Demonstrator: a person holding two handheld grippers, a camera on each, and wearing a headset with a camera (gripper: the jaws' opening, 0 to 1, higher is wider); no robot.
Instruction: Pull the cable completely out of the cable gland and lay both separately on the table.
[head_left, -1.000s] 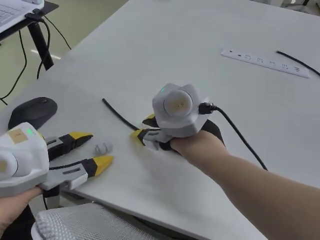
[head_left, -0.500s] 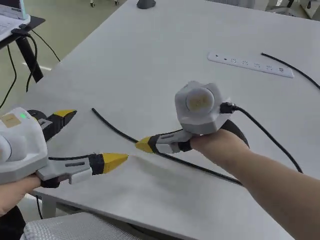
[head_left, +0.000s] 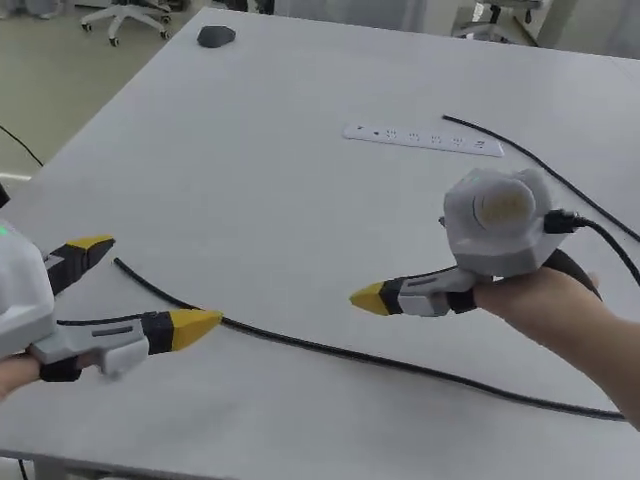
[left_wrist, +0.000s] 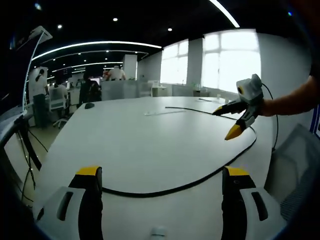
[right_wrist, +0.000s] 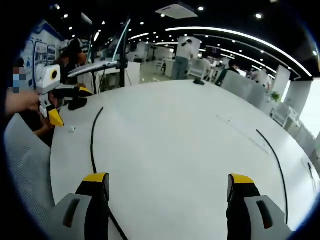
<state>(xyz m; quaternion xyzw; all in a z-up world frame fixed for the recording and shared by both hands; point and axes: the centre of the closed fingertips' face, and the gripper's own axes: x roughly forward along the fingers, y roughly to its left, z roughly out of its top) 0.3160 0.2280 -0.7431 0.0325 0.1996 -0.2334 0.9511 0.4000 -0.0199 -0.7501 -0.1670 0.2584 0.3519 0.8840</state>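
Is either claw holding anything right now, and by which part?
Nothing: left claw and right claw are both open; the black cable lies on the table.

The cable (head_left: 300, 343) is black, the table (head_left: 250, 180) white.

The worktop (head_left: 300, 200) is viewed closely and obliquely from above by the head view. It is skimmed low by both gripper views, the left one aimed at the right gripper (left_wrist: 225, 124), the right one at the left gripper (right_wrist: 68, 105). The black cable (head_left: 330, 348) is shared by all three.
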